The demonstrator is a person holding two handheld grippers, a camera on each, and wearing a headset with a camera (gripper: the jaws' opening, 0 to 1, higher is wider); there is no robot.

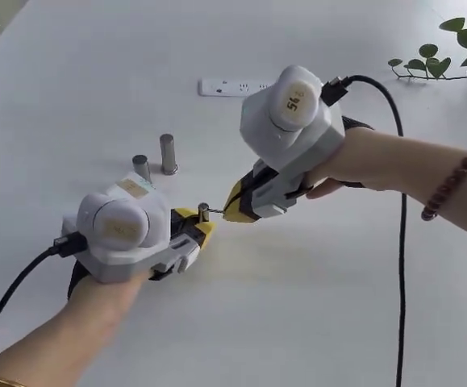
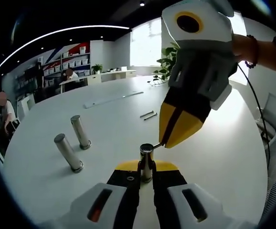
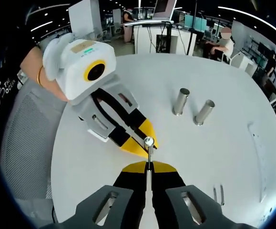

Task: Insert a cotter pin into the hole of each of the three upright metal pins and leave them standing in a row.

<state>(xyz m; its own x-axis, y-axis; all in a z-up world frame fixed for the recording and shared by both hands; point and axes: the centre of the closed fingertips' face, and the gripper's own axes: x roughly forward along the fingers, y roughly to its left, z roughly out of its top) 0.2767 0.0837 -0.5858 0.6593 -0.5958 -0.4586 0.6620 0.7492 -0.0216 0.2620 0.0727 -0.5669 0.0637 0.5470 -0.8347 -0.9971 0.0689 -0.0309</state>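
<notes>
The left hand-held gripper [image 1: 199,224] is pressed together on one metal pin [image 2: 146,160], gripping it low on the shaft with its long axis upright and its upper end clear of the jaws. Whether its foot rests on the counter [image 1: 298,306] cannot be told.

The right hand-held gripper [image 1: 230,213] comes in from the far right of that metal pin, pinching a cotter pin [image 3: 148,153] at its very tip. The cotter pin lies roughly level, crosswise to the upright shaft, with its free end right at the side of the metal pin's upper end. Whether it has entered the hole is too small to tell. The coming move seems to depend on keeping that level line aimed straight through the hole, and the right side is the one placed to push.

Metal pins number three: the one held, and two standing metal pins [image 1: 168,153] [image 1: 141,167] beyond it to the left, close together. Cotter pins also number three: the one pinched, and two loose cotter pins [image 2: 148,115] lying side by side on the counter beyond the metal pin.
</notes>
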